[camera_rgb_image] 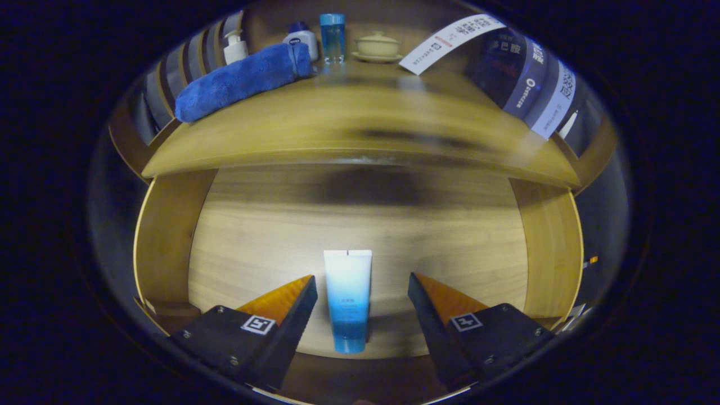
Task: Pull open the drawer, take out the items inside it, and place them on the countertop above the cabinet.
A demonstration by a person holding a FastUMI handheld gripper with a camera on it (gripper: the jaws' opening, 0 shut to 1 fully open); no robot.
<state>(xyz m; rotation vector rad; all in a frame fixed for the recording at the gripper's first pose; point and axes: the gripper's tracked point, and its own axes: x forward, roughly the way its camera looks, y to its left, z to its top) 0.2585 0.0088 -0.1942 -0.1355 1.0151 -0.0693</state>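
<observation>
The tube (pixel 348 298) lies flat on the floor of the open drawer (pixel 259 236), between the two fingers and nearer the left one. Its long axis runs straight ahead, parallel to them. The gripper (pixel 363 295) is wide open and holds nothing.

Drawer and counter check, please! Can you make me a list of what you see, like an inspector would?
Surface: wooden countertop above the cabinet, partly bare.
Job's things: open drawer holds one blue-and-white tube lying flat on its floor.
Clutter: rolled blue towel, pump bottle, small white bottle, clear blue bottle, lidded bowl on a saucer, dark box.
Grippers: gripper open, fingers either side of the tube, not touching it.
Cables: nothing seen.
Surroundings: dark booth.
</observation>
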